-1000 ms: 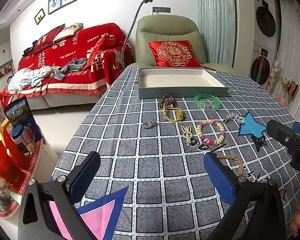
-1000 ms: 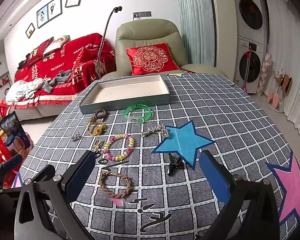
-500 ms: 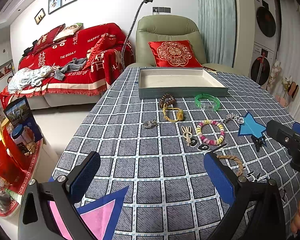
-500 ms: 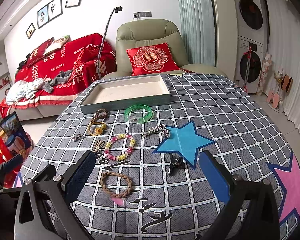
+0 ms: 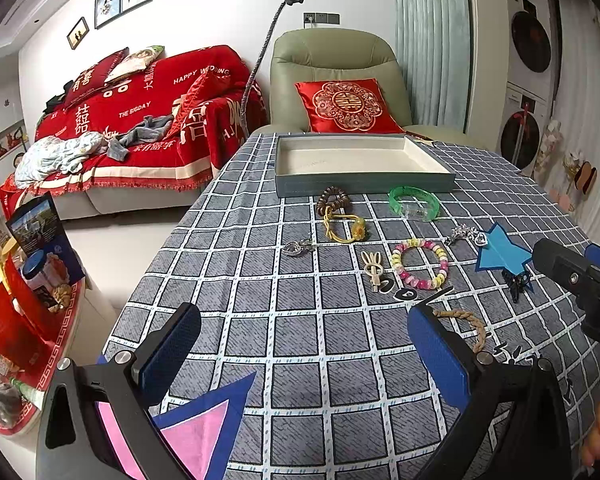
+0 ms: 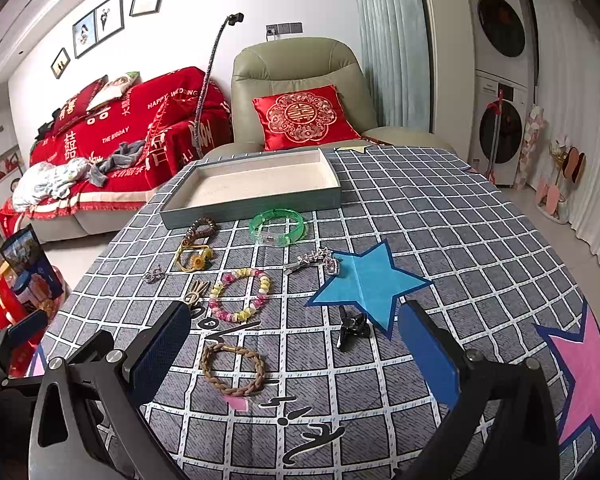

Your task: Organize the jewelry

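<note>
from my left tongs (image 5: 304,354) i read "happy wedding" and "the bigday" in white on the red sofa throw (image 5: 148,92); the red cushion (image 5: 346,106) on the green armchair (image 5: 332,60) bears a gold double-happiness sign. black brush lettering is printed on the checked tablecloth (image 6: 440,216), but i cannot read it.

both tongs are released, holding nothing, jaws spread wide above the cloth. my right tongs (image 6: 296,350) hang over the near edge, with the braided brown bracelet (image 6: 233,366) lying flat between the blue pads (image 6: 162,350).

the jewelry is all loose on the cloth, none in the tray (image 6: 256,186), which sits empty at the far side with a cream lining and grey-blue walls. just in front of it lie a dark wooden bead bracelet (image 6: 201,229) and a clear green bangle (image 6: 277,227). nearer are a yellow cord bracelet (image 6: 194,258) with a flower charm, a small silver charm (image 6: 153,275), a silver crystal hair clip (image 6: 314,260) touching the blue paper star (image 6: 370,282), a pink and yellow bead bracelet (image 6: 240,294), a beige rabbit-ear clip (image 6: 196,292) just beside it, and a black claw clip (image 6: 352,330) at the star's lower point.
</note>
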### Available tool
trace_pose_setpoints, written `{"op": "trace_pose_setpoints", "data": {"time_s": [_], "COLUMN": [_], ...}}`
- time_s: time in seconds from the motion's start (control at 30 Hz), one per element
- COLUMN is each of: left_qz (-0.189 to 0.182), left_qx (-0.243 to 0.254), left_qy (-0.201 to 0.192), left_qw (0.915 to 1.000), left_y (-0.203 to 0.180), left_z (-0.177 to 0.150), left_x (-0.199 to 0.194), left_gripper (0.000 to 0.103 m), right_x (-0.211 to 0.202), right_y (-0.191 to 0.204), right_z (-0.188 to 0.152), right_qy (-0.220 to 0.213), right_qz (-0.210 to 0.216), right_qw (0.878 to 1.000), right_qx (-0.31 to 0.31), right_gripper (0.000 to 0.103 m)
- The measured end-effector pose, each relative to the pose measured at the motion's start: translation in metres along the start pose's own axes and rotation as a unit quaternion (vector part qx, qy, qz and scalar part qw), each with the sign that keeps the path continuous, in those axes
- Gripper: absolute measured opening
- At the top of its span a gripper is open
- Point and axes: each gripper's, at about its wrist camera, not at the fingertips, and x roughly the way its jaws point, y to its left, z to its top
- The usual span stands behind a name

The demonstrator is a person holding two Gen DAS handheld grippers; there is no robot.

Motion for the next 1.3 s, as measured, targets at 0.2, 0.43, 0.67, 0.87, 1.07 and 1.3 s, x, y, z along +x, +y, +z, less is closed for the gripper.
{"op": "trace_pose_setpoints", "data": {"time_s": [0.2,0.43,0.67,0.87,1.07,1.3], "left_qz": [-0.002,-0.011,-0.032,-0.050,-0.085,-0.089], "left_qx": [0.002,0.005,0.003,0.008,0.022,0.039], "left_qy": [0.002,0.019,0.057,0.100,0.139,0.160], "left_qw": [1.0000,0.9997,0.9979,0.9936,0.9864,0.9823], "left_y": [-0.002,-0.004,0.001,0.003,-0.009,-0.019], "left_z": [-0.002,-0.001,0.004,0.013,0.022,0.031], "left_x": [0.000,0.006,0.024,0.051,0.080,0.107], "left_gripper": [0.103,0.103,0.103,0.103,0.103,0.102], "right_x": [0.001,0.007,0.018,0.037,0.061,0.087], "right_y": [-0.001,-0.007,-0.022,-0.039,-0.053,-0.058], "right_z": [0.000,-0.002,-0.004,-0.003,0.001,-0.003], "right_qy": [0.001,0.011,0.042,0.084,0.123,0.159], "right_qz": [0.000,-0.002,-0.020,-0.042,-0.053,-0.060], "right_qw": [1.000,1.000,0.999,0.995,0.990,0.985], "right_qx": [0.001,0.005,0.017,0.030,0.039,0.041], "right_gripper": [0.103,0.103,0.103,0.103,0.103,0.103]}}
